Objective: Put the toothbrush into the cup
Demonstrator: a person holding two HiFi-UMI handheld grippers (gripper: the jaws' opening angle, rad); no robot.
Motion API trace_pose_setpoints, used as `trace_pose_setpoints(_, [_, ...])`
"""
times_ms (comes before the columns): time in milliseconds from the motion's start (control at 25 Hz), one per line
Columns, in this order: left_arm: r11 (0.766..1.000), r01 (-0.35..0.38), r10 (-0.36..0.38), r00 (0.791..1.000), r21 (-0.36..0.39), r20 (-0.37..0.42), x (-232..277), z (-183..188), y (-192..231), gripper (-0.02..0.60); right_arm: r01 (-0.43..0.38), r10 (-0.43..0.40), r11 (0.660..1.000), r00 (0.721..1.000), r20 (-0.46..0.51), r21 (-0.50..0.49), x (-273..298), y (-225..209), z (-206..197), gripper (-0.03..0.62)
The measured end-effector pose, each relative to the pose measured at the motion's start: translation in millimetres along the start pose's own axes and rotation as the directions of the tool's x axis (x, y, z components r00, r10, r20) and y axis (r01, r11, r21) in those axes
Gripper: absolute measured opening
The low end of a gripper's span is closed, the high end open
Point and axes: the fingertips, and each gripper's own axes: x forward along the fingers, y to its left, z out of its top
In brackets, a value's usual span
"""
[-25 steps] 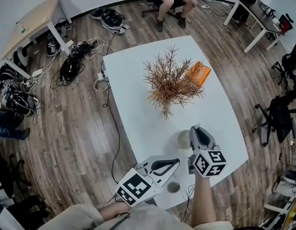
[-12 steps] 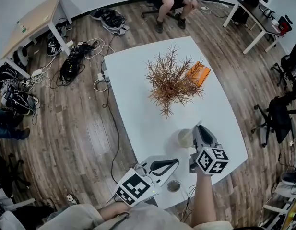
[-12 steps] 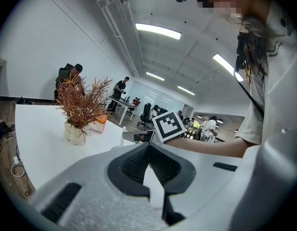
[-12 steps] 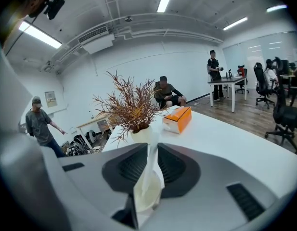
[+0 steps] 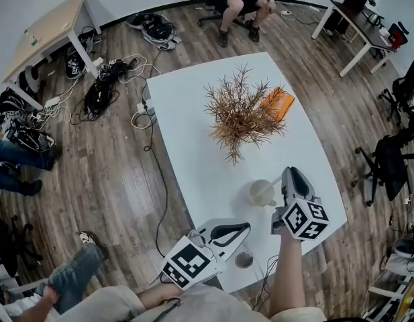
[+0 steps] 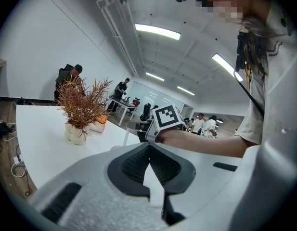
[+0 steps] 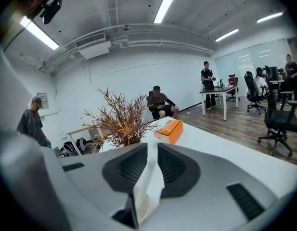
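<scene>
**Change.** The left gripper is unmoved at the 6 o'clock edge of the table. The right gripper has drawn off from over the cup to the cup's 2 o'clock. The toothbrush now slants from the cup up to the right jaws.

**Judgement.** The lower end sits in the cup, so insertion is all but done and only release remains.

**Tongs.** The left jaws meet tip to tip with nothing between them. The right jaws are narrow and pinch the top of the white handle, with the cup directly below them.
</scene>
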Motion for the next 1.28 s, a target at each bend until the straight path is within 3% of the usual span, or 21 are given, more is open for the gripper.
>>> trace_pose_setpoints(200, [1.000,-0.007,0.007,1.000,0.000,0.004,-4,0,2,0.006,-0.006,0.007,1.000,0.998,0.061,-0.011,-7,6,23,0.053])
trace_pose_setpoints(400, [1.000,-0.006,0.006,1.000,0.000,0.011,-5,0,2,0.006,-0.061,0.064,0.997,0.994,0.083,-0.040,-14,26,33,0.052])
trace_pose_setpoints(1280, [1.000,0.006,-0.006,1.000,0.012,0.021,-9,2,-6,0.006,-0.226,0.235,0.960,0.972,0.032,-0.166,-91,97,18,0.021])
